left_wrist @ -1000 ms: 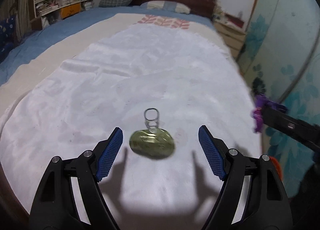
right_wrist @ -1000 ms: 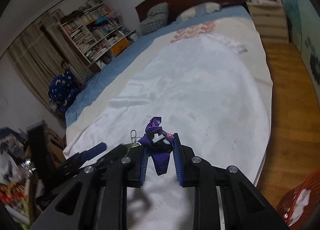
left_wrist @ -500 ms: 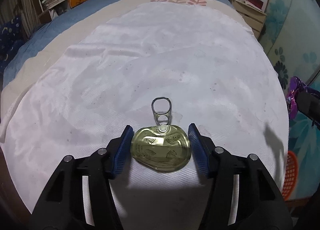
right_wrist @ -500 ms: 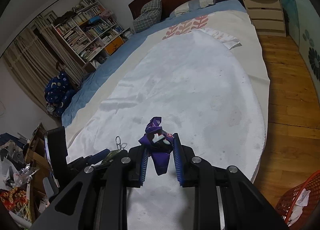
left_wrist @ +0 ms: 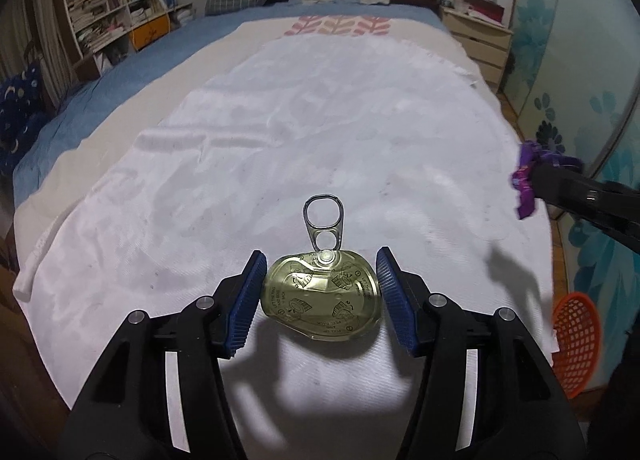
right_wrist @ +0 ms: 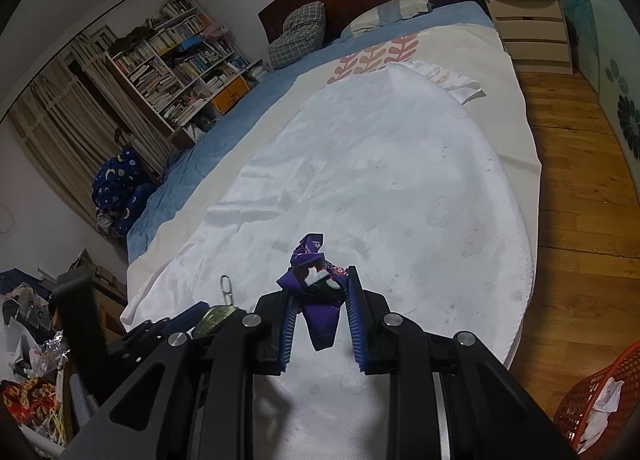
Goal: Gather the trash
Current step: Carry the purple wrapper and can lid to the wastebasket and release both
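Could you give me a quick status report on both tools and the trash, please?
Left tool shut on can lid. Right tool shut on purple wrapper. Orange basket beside bed, path clear.

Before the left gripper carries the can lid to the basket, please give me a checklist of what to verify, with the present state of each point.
1. Can lid sits between the jaws of the left gripper: ok.
2. Both pads press on the lid's edges: ok on its left edge; at the right pad contact is hard to confirm, cannot tell.
3. Pull ring points away from the gripper and is free of the pads: ok.
4. Lid is lifted off the white cloth: cannot tell; only a shadow shows beneath it.
5. Right gripper is shut on the purple wrapper: ok.
6. Orange basket is in view beside the bed: ok.
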A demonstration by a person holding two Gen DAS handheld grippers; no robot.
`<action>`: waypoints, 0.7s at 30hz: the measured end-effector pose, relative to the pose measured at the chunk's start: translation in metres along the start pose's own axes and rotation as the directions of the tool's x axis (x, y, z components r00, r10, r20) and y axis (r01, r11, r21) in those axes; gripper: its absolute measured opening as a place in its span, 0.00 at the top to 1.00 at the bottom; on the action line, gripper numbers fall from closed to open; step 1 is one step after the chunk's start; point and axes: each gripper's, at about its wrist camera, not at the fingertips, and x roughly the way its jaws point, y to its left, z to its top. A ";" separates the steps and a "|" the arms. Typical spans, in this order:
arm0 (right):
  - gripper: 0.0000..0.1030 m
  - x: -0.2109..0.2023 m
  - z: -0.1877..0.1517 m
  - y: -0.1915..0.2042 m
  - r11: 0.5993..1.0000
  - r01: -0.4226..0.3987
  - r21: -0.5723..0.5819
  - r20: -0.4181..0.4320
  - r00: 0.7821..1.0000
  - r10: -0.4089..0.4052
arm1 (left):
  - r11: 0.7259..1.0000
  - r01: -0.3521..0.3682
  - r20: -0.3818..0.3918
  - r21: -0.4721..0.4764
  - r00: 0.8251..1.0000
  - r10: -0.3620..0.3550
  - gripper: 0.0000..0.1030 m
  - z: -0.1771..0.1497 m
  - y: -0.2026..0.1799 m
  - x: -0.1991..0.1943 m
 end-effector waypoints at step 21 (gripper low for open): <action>0.76 -0.007 0.000 -0.006 1.000 0.005 0.013 0.027 1.000 -0.005 | 0.999 0.013 0.014 0.039 1.000 -0.014 0.44 -0.004 -0.013 -0.010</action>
